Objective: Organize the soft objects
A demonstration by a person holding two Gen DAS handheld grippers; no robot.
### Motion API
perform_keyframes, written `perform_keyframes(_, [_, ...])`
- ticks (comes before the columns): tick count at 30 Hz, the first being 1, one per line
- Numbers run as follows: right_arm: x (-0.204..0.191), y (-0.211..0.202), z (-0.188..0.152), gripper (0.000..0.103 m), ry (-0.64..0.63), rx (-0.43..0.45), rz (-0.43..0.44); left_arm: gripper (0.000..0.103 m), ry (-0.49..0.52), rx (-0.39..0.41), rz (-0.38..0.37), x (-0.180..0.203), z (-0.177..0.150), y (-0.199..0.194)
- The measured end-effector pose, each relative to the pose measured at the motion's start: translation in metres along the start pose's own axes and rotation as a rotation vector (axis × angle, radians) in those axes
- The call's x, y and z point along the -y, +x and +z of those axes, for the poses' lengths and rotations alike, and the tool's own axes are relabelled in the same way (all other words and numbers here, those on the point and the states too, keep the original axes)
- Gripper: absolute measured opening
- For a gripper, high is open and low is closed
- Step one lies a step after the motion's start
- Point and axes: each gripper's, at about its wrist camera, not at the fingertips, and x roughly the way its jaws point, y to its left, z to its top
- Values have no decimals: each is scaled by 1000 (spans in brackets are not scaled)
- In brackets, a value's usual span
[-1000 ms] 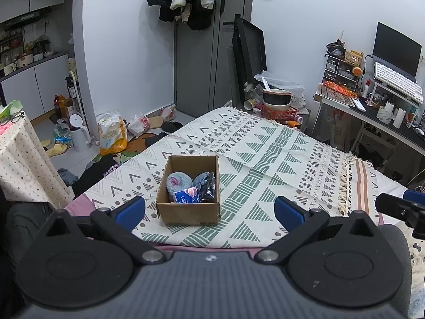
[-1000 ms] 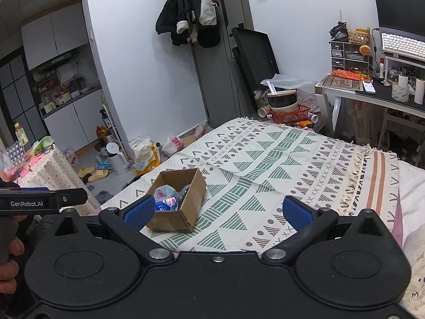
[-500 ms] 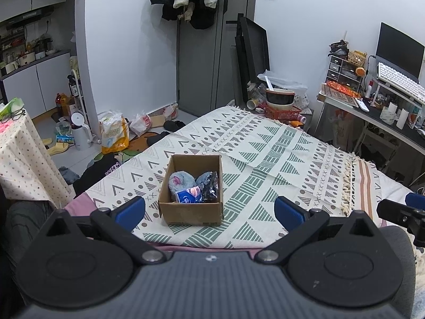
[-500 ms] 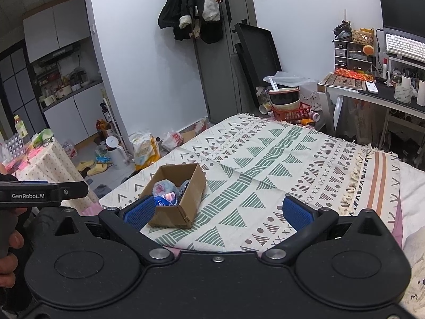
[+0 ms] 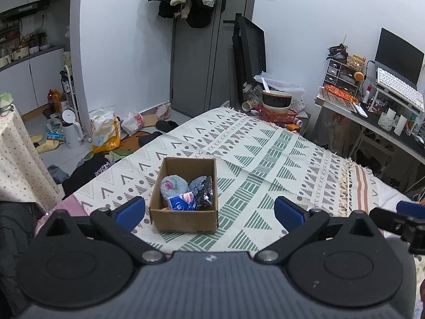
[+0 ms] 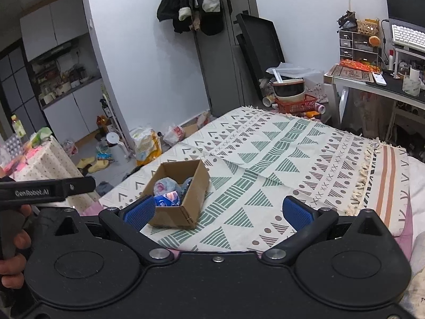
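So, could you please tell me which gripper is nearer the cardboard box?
Probably the left gripper, centred just short of the cardboard box; the right gripper sits off to the box's right.

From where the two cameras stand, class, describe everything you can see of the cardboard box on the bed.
The cardboard box is small, brown and open-topped, with plain walls. It stands upright on the patterned bedspread near the bed's edge. Inside lie a fluffy grey-blue toy, a blue packet and a dark glittery item. Neither open gripper touches it.

left gripper [image 5: 209, 211] (empty) spread, right gripper [image 6: 217, 210] spread
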Motion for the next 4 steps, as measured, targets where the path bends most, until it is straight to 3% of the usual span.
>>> perform_keyframes(4, [-5,21,4,103,4,-23,24,102,-12,-1,-21,-6,6,15])
